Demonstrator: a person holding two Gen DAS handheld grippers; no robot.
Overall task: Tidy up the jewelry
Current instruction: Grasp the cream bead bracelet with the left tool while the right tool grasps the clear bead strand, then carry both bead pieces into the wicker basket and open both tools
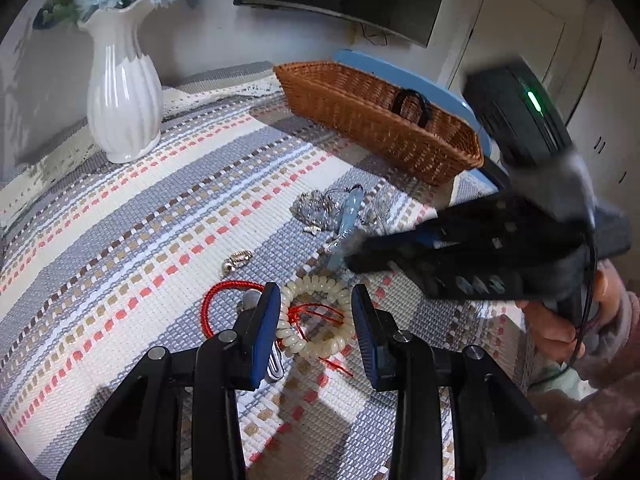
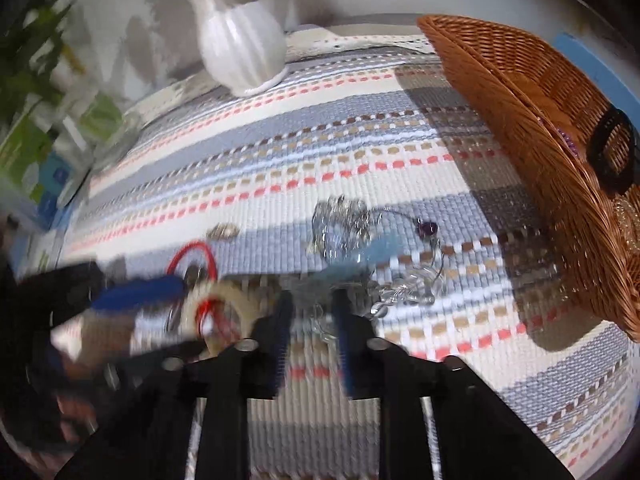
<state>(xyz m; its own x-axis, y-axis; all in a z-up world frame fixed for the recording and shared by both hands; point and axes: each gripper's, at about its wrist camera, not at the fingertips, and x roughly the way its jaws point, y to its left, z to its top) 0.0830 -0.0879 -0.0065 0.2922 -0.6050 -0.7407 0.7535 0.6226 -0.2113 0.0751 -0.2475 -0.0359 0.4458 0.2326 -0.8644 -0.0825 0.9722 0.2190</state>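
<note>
Hard to make out: your right wrist view is smeared; the silver tangle [image 2: 344, 220] near the pale blue piece [image 2: 380, 250] stays unreadable.
Left hand-held gripper [image 1: 316, 322]: your blue pads stand released, straddling the cream bead bracelet [image 1: 320, 318] without clamping it.
Right hand-held gripper [image 2: 312, 328]: your fingers are parted, nothing visibly between them.
Jewelry: bracelet, red cord [image 1: 224, 292] and small silver charm [image 1: 237, 261] lie on the cloth.
Basket [image 1: 372, 120]: brown wicker, oblong, a black band [image 1: 412, 106] inside.
Counter: woven striped cloth [image 1: 140, 220]; ribbed white vase [image 1: 120, 92] behind.
</note>
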